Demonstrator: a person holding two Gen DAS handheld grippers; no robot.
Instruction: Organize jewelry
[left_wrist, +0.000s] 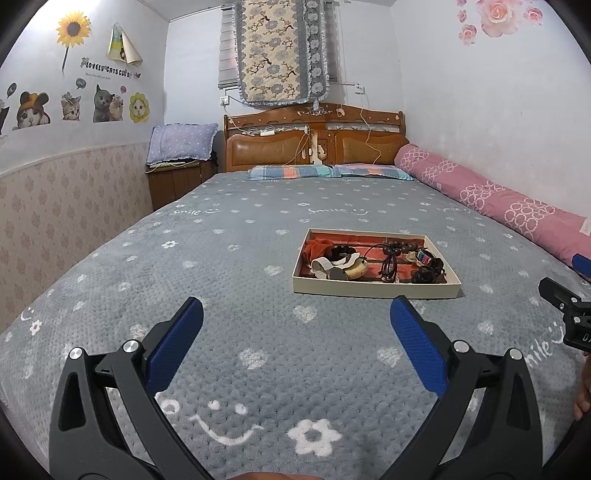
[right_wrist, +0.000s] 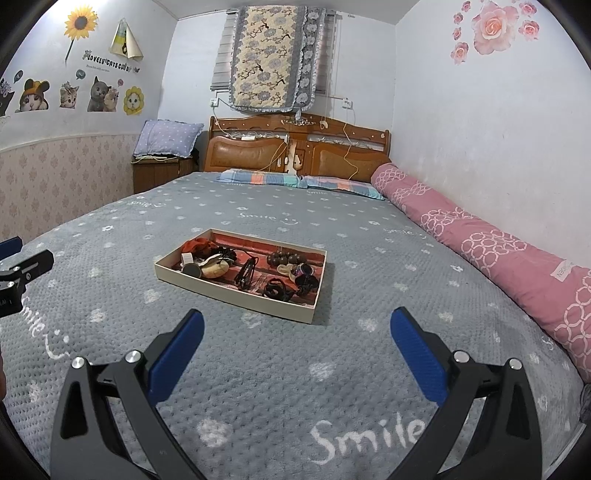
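Jewelry (right_wrist: 258, 271) in the tray (right_wrist: 236, 293) looks light, tangly and slippery, so with both my left fingers (left_wrist: 413, 328) and right fingers (right_wrist: 413, 339) spread empty, I'd pinch the wooden bead bracelet (right_wrist: 286, 258) by its stiff beads.

1. The right gripper (left_wrist: 567, 317) is cut off by the right edge of the left wrist view — only a black bracket and a blue tip show.
2. The left gripper (right_wrist: 22, 275) is likewise cropped at the left edge of the right wrist view.
3. In the tray (right_wrist: 236, 295), the dark pieces (right_wrist: 284, 286) by its near right corner tangle together — each one's kind is too small to tell.
4. The pink bolster (right_wrist: 491, 251) runs out past the right edge.
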